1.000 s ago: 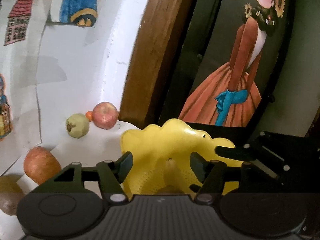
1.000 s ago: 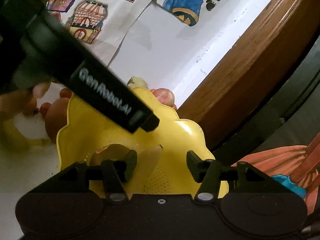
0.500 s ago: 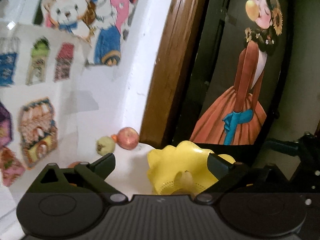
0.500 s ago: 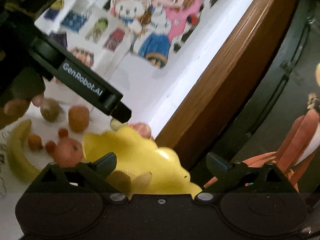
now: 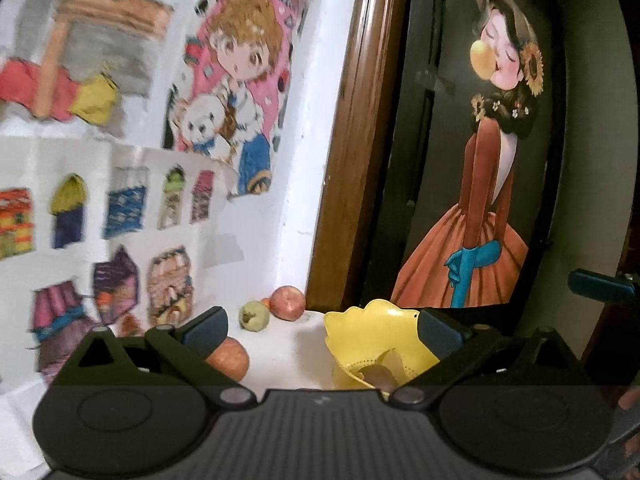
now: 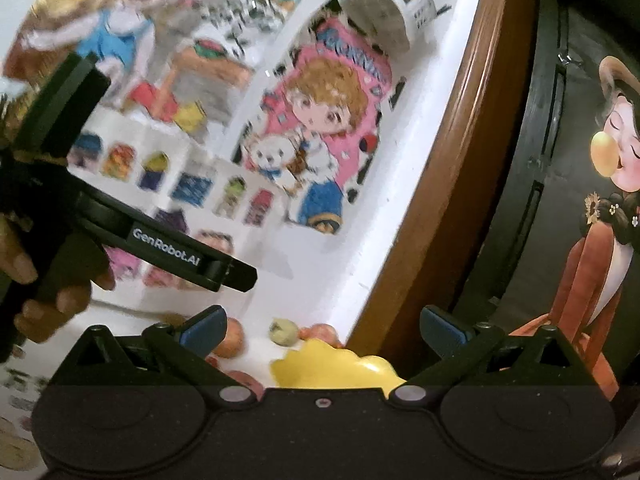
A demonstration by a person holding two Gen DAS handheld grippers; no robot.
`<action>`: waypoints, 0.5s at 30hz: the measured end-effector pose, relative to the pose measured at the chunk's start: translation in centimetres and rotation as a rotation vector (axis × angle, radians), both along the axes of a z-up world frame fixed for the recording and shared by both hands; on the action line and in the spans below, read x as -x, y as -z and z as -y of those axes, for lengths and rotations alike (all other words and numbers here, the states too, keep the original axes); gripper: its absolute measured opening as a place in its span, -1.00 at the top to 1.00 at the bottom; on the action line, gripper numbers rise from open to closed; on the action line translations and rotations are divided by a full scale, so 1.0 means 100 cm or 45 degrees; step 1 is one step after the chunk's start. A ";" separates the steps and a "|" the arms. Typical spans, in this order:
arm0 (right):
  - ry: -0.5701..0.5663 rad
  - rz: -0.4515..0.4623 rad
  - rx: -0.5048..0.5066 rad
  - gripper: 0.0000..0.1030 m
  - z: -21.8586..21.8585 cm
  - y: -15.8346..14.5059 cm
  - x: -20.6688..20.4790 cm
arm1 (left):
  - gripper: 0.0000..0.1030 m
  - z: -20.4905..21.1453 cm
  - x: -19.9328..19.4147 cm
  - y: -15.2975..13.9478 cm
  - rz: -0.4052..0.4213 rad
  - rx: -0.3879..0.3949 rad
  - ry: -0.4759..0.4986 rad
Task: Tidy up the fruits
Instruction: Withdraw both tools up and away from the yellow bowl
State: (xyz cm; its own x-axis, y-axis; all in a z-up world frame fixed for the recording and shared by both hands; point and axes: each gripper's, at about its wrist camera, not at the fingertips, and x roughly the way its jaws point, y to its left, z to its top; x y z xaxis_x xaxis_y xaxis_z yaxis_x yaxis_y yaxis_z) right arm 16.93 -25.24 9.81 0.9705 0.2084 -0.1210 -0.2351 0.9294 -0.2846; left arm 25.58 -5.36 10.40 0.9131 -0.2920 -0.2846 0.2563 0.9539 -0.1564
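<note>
A yellow scalloped basket [image 5: 372, 340] sits on the white table, low in the left wrist view, with a pale fruit piece inside. My left gripper [image 5: 322, 330] is open and held above and behind it, nothing between its fingers. A red apple [image 5: 287, 303] and a green fruit [image 5: 253, 317] lie by the wall; another reddish fruit [image 5: 230, 358] shows behind the left finger. In the right wrist view the basket [image 6: 336, 368] is partly hidden by my open right gripper [image 6: 322, 330]. The green fruit [image 6: 284, 331] and reddish fruits [image 6: 234, 336] lie beyond it.
A white wall with colourful drawings [image 5: 236, 80] rises behind the table. A brown wooden frame [image 5: 348, 140] and a dark panel with a painted woman [image 5: 480, 200] stand on the right. A hand holding the other gripper's body [image 6: 120, 224] fills the left of the right wrist view.
Both grippers have opened wide and pulled up and back from the yellow basket, which now looks smaller and lower. More of the wall drawings have come into view.
</note>
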 end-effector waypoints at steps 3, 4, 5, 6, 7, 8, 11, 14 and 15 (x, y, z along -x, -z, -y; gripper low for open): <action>-0.017 0.016 -0.055 -0.99 -0.007 -0.005 0.024 | -1.00 -0.009 0.023 -0.006 0.024 -0.018 -0.010; -0.020 0.019 -0.071 -0.99 -0.008 -0.007 0.032 | -1.00 -0.012 0.031 -0.008 0.033 -0.022 -0.013; -0.027 0.019 -0.087 -0.99 -0.010 -0.008 0.040 | -1.00 -0.016 0.038 -0.009 0.040 -0.026 -0.016; -0.035 0.018 -0.099 -0.99 -0.013 -0.008 0.045 | -1.00 -0.019 0.046 -0.011 0.047 -0.030 -0.019; -0.042 0.018 -0.106 -0.99 -0.015 -0.009 0.051 | -1.00 -0.022 0.053 -0.011 0.051 -0.031 -0.024; -0.050 0.019 -0.113 -0.99 -0.018 -0.010 0.058 | -1.00 -0.025 0.059 -0.012 0.053 -0.031 -0.027; -0.070 0.015 -0.132 -0.99 -0.026 -0.009 0.074 | -1.00 -0.036 0.079 -0.012 0.053 -0.031 -0.039; -0.088 0.000 -0.153 -0.99 -0.034 -0.005 0.090 | -1.00 -0.045 0.095 -0.010 0.050 -0.048 -0.056; -0.091 -0.007 -0.158 -0.99 -0.036 -0.004 0.093 | -1.00 -0.048 0.099 -0.009 0.047 -0.054 -0.060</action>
